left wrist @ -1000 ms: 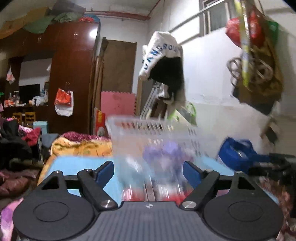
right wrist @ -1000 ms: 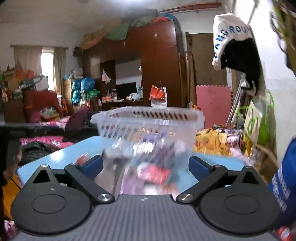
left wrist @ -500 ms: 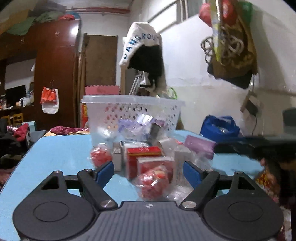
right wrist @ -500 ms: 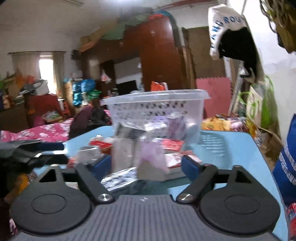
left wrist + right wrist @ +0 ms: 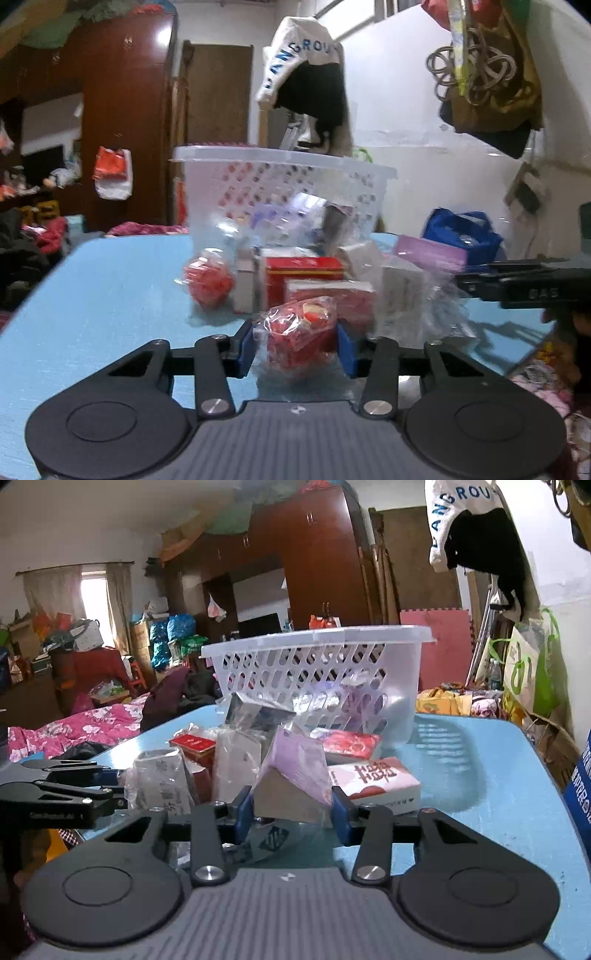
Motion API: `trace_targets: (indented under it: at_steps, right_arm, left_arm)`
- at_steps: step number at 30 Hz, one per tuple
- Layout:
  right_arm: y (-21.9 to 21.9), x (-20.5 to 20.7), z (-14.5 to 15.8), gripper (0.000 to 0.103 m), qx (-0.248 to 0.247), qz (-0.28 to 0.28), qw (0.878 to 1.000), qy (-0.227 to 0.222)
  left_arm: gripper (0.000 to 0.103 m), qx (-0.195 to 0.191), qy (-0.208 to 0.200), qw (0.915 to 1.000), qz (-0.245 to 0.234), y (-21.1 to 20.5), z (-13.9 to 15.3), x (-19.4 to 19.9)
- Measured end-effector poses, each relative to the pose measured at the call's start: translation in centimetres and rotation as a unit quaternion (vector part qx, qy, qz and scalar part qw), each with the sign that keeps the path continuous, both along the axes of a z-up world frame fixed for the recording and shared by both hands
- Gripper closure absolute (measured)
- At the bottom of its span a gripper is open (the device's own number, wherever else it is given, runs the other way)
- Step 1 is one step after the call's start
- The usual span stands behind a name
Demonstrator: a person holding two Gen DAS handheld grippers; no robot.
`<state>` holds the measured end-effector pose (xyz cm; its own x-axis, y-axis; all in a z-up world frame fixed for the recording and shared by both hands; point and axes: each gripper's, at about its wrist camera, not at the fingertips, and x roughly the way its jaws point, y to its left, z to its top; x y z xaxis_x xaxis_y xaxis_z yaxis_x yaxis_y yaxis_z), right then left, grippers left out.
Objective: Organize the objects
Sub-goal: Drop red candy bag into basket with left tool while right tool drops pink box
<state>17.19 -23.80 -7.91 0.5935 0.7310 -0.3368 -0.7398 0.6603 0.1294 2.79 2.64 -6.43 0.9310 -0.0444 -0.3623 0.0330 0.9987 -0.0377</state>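
Both claws are low over the blue worktop [image 5: 110, 295] now, each one closing in on something from the pile. The left claw [image 5: 295, 345] has just been squeezing shut, and a red packet in clear wrap [image 5: 301, 328] sits right between its blue pads [image 5: 244, 347], both touching the wrap, so it's gripping that. The right claw [image 5: 292, 814] has been closing too, clamped on a purple-and-grey box [image 5: 293, 781] that stands tilted, one corner up. Beyond both, the white plastic basket [image 5: 317, 664] sits on the worktop with the boxes heaped just in front of it. Beside the purple box lies a pink-and-white box [image 5: 373, 781] with red characters I can't make out. A white cap [image 5: 299, 62] hanging on the wall reads "ANGROU".
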Motion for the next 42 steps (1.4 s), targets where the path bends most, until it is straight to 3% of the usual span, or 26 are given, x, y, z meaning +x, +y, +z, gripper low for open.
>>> trace_targets:
  at_steps: [14, 19, 23, 26, 30, 32, 33, 34, 35, 37, 42]
  right_arm:
    - [-2.0, 0.8, 1.6, 0.057, 0.034, -0.024, 0.999, -0.012]
    - [-1.7, 1.3, 4.9, 0.057, 0.051, -0.017, 0.998, -0.039]
    - [0.4, 2.9, 9.4, 0.057, 0.043, -0.010, 0.996, -0.073]
    - [3.2, 4.8, 11.7, 0.057, 0.013, -0.022, 0.995, -0.095]
    - [7.1, 8.4, 12.3, 0.057, -0.043, -0.020, 0.995, -0.084]
    - [8.4, 9.8, 11.9, 0.056, -0.066, -0.020, 0.995, -0.076]
    - [8.9, 10.4, 11.6, 0.055, -0.077, -0.022, 0.994, -0.075]
    - [9.3, 10.9, 11.3, 0.052, -0.083, -0.024, 0.994, -0.073]
    - [9.5, 11.2, 11.1, 0.040, -0.086, -0.024, 0.994, -0.067]
    - [8.8, 10.7, 10.8, 0.023, -0.079, -0.025, 0.994, -0.065]
    - [3.8, 6.3, 10.1, 0.001, -0.039, -0.035, 0.995, -0.084]
  left_arm:
    - [0.055, -0.044, -0.040, 0.9978, 0.028, 3.6, 1.8, -0.5]
    - [0.055, -0.057, -0.078, 0.9948, 0.031, 4.6, 5.4, 0.2]
    - [0.055, -0.059, -0.099, 0.9931, 0.023, 4.7, 10.7, 3.6]
    - [0.055, -0.050, -0.087, 0.9945, 0.028, 4.3, 13.8, 8.3]
    - [0.055, -0.053, -0.035, 0.9971, 0.043, 4.1, 14.6, 14.8]
    - [0.053, -0.061, -0.033, 0.9959, 0.058, 4.4, 14.1, 16.6]
    - [0.041, -0.060, -0.040, 0.9955, 0.061, 4.6, 13.9, 17.2]
    - [0.032, -0.061, -0.036, 0.9953, 0.066, 4.8, 13.6, 17.5]
    - [0.024, -0.064, -0.022, 0.9953, 0.070, 4.9, 13.4, 18.0]
    - [0.024, -0.070, -0.002, 0.9960, 0.057, 5.1, 13.1, 17.7]
    - [0.024, -0.023, -0.025, 0.9993, 0.018, 3.9, 12.4, 10.5]
